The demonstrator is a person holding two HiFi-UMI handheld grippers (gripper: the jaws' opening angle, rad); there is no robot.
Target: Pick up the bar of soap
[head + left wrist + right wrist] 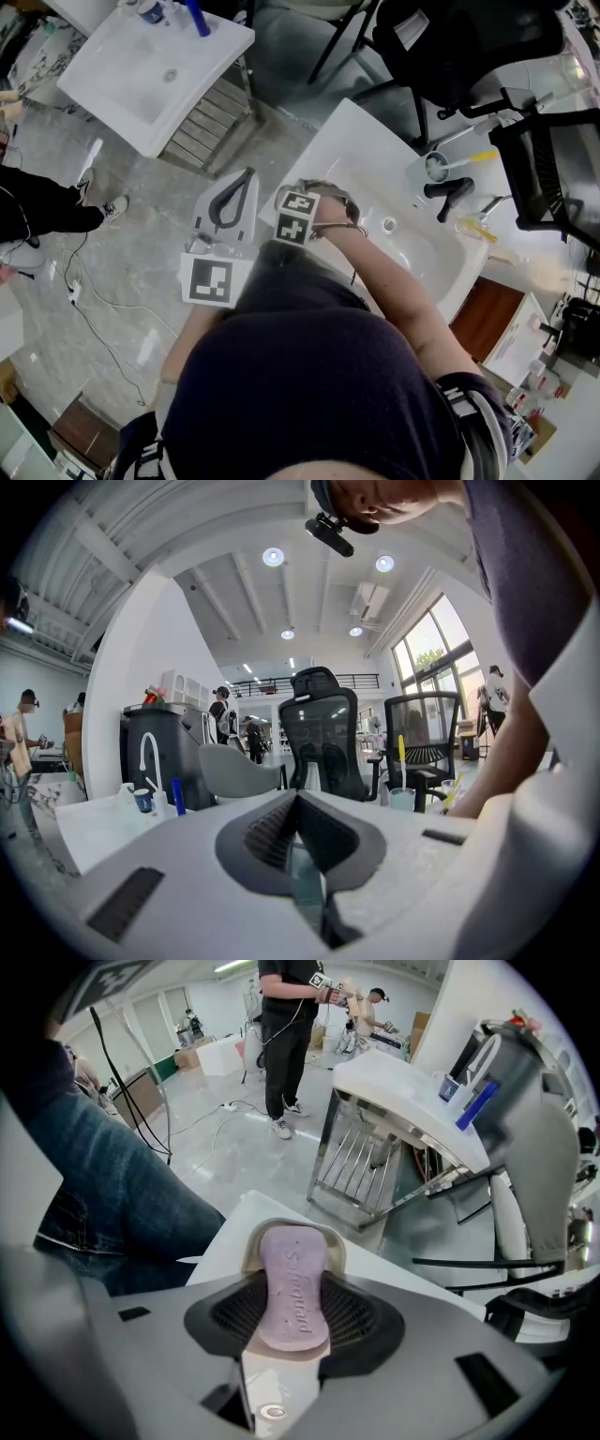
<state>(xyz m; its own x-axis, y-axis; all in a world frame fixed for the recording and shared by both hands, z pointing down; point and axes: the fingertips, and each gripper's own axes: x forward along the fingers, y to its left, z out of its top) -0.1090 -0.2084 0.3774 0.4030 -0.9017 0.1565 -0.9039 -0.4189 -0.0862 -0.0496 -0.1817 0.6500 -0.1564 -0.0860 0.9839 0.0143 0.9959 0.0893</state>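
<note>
Grey floor (pixel 56 309) spreads under everything in the head view. On it stand two white basins: the sink (pixel 352 141) straight below the person, and a second sink (pixel 122 84) on a metal stand well apart at the upper left. Black chairs (pixel 450 47) crowd the top right, close behind the sink.

The left gripper (pixel 246 176) hangs over the floor just left of the sink's rim. In the left gripper view it points out across the room at the chairs, and its jaws are pressed together with nothing between them.

The right gripper (pixel 292 1297) reaches over the near left edge of the sink. From above only its marker cube (pixel 298 217) shows, with the jaws hidden beneath it. In the right gripper view its ribbed pads (pixel 234 1312) stand on either side of the soap and press against its long edges, so the jaws are clamped on the bar.

A black faucet (pixel 448 192) rises at the sink's far side, with a cup (pixel 436 167) beside it and a yellow toothbrush (pixel 478 157) leaning out of the cup.

A beige dish (pixel 337 1246) sits on the sink's rim. The lilac soap (pixel 291 1255) lies lengthwise in it, lettering up, with its near end between the right gripper's pads.
</note>
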